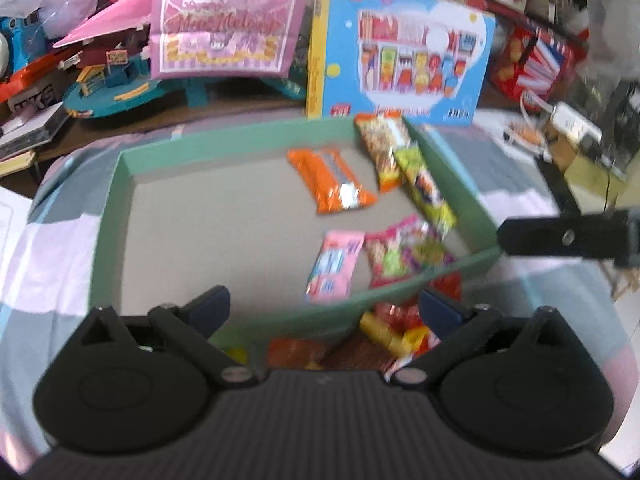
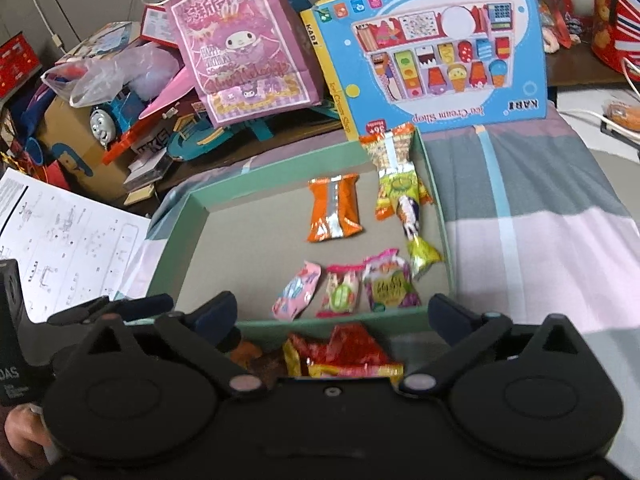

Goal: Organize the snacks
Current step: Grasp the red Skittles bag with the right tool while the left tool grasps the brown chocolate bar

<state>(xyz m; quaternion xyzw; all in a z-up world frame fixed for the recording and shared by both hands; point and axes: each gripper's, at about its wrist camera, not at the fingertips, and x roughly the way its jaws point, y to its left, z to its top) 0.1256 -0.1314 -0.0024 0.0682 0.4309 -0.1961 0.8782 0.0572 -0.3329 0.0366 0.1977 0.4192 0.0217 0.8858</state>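
Note:
A shallow green box (image 1: 107, 216) (image 2: 172, 248) lies on a striped cloth. Inside it are an orange packet (image 1: 332, 180) (image 2: 334, 208), two long packets (image 1: 384, 152) (image 2: 400, 184) along the right wall, a pink packet (image 1: 336, 264) (image 2: 298, 290) and two pink-green packets (image 1: 400, 256) (image 2: 390, 284) near the front wall. A heap of loose red and yellow snacks (image 1: 400, 320) (image 2: 344, 352) sits just outside the front wall. My left gripper (image 1: 326, 306) hangs open above that wall, holding nothing. My right gripper (image 2: 334, 310) is open over the heap, also with nothing in it.
A blue toy box (image 1: 404, 64) (image 2: 440, 52) and a pink paper bag (image 1: 228, 16) (image 2: 244, 40) stand behind the green box amid toy clutter. A printed instruction sheet (image 2: 72, 240) lies at the left. Bare striped cloth (image 2: 540, 220) spreads to the right.

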